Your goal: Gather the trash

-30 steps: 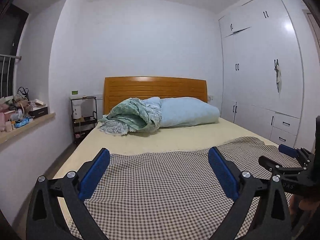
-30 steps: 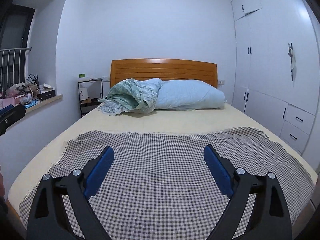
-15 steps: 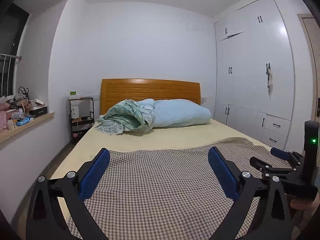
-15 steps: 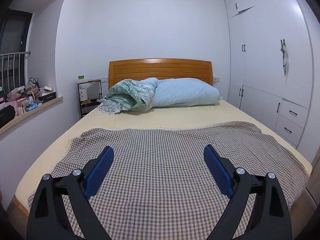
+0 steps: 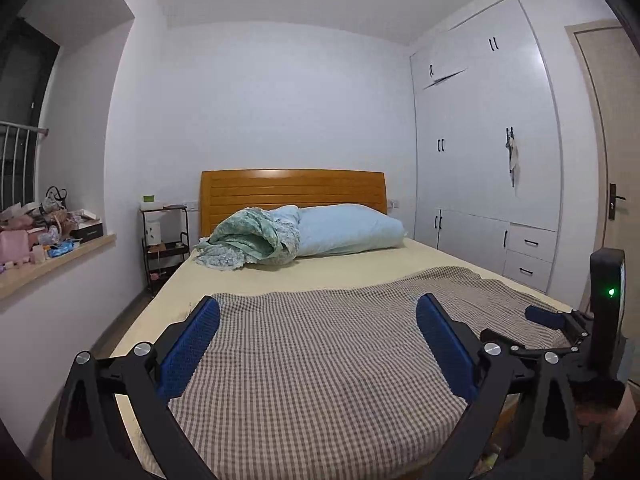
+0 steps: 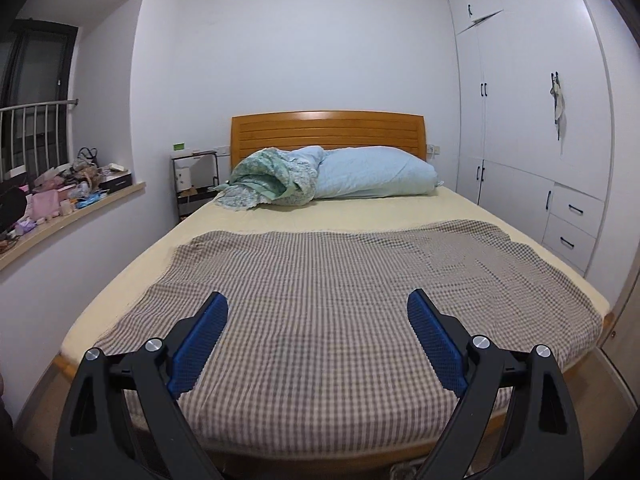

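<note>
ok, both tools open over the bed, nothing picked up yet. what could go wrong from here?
1. No obvious trash shows on the bed; a tool could grab the checked blanket instead.
2. The sill is crowded with mixed items; keepsakes may get taken as trash, or get knocked off.
3. The right tool sits close beside the left tool; they could bump when reaching.

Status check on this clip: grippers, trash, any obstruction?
Left gripper open, empty. Right gripper open, empty. No trash visible on checkered blanket. Nothing in the way.
</note>
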